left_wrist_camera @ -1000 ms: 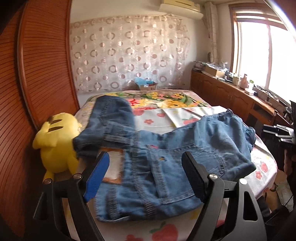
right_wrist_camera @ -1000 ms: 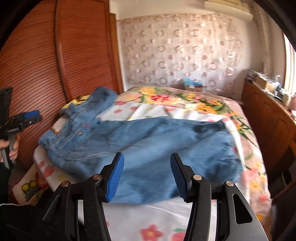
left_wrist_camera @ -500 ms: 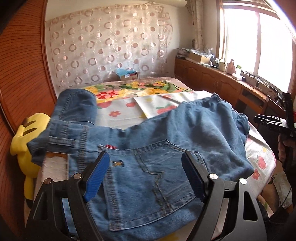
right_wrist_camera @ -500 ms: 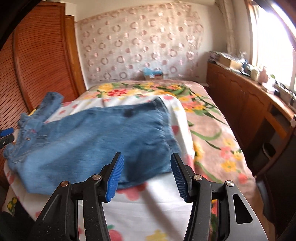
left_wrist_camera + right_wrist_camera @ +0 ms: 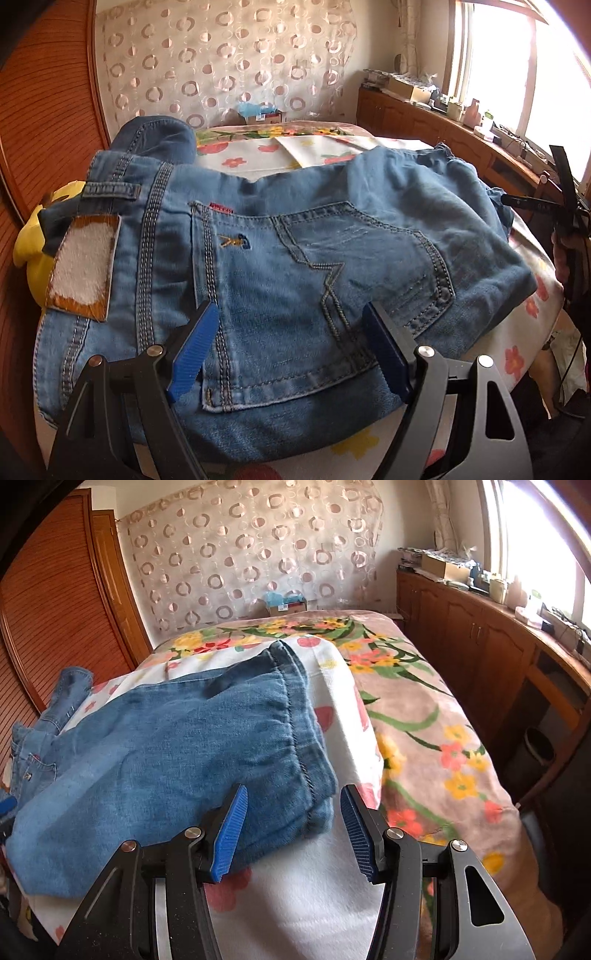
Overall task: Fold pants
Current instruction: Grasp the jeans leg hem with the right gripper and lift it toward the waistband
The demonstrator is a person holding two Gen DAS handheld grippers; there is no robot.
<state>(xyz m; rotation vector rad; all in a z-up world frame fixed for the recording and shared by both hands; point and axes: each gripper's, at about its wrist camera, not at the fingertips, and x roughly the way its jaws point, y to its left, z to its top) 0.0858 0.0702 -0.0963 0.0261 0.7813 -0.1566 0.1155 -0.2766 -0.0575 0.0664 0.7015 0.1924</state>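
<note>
- Jeans [image 5: 295, 258] lying across near end of bed [image 5: 424, 716]; denim looking heavy, limp.
- Left claw [image 5: 291, 350] gaping over seat, right claw [image 5: 291, 827] gaping over leg hem [image 5: 295, 716]; both empty.
- Best holds: waistband, hem.

Daylight from window [image 5: 491, 62] (blown-out glare); sharp centre | fisheye-bent, dark-vignetted edges

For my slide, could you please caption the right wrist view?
Open right gripper poised over the hem end of jeans lying on a floral bedsheet.
</note>
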